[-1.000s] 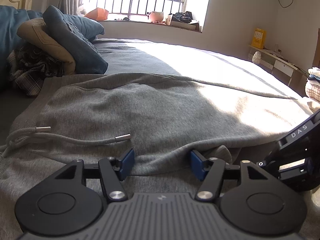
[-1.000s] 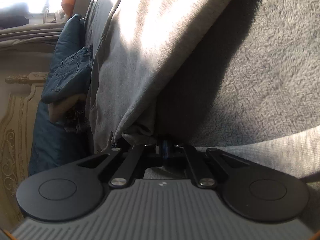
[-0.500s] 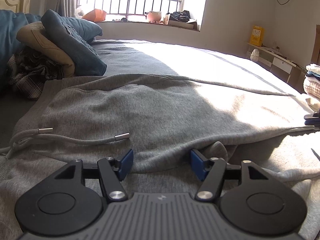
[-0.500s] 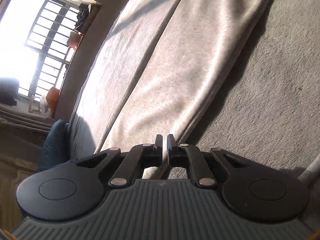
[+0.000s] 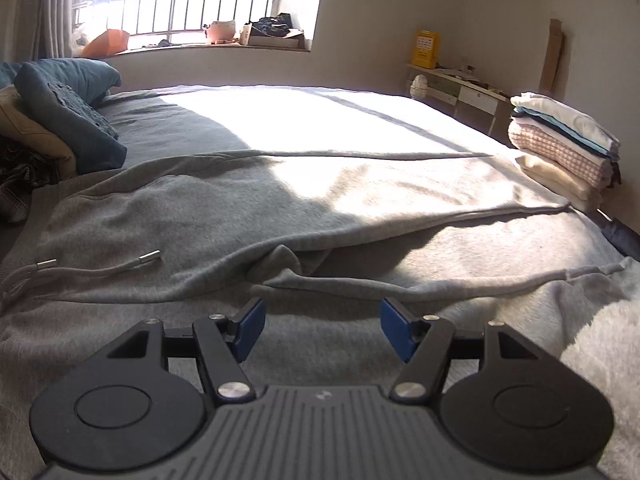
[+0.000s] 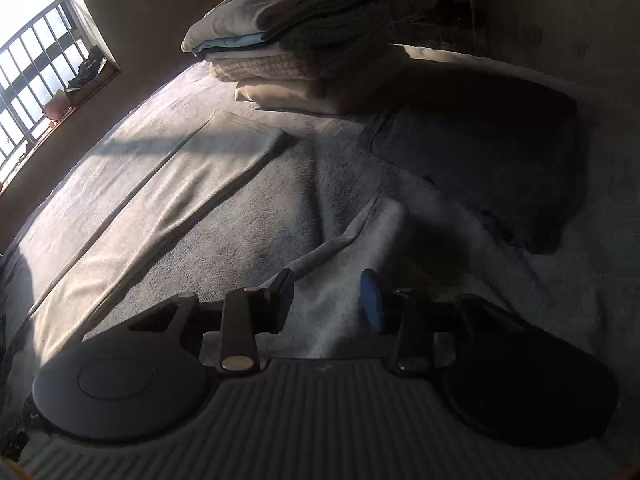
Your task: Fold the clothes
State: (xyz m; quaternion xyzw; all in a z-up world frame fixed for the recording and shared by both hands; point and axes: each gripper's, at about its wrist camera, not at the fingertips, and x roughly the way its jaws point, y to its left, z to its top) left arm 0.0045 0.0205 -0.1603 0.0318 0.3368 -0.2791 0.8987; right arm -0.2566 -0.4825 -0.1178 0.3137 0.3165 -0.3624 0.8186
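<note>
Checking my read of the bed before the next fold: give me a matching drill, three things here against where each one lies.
Things:
1. grey sweatpants
2. folded stack
3. blue pillow

Places:
a. far right edge of the bed, near the desk
b. left end of the bed, under the window
c. spread flat across the bed, right ahead of the left claw

Pairs: 1-c, 2-a, 3-b

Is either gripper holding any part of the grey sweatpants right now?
No. The left gripper is open above the grey drawstring sweatpants, clear of the cloth. The right gripper is opening over a grey fabric fold, pads not pressing it.
</note>
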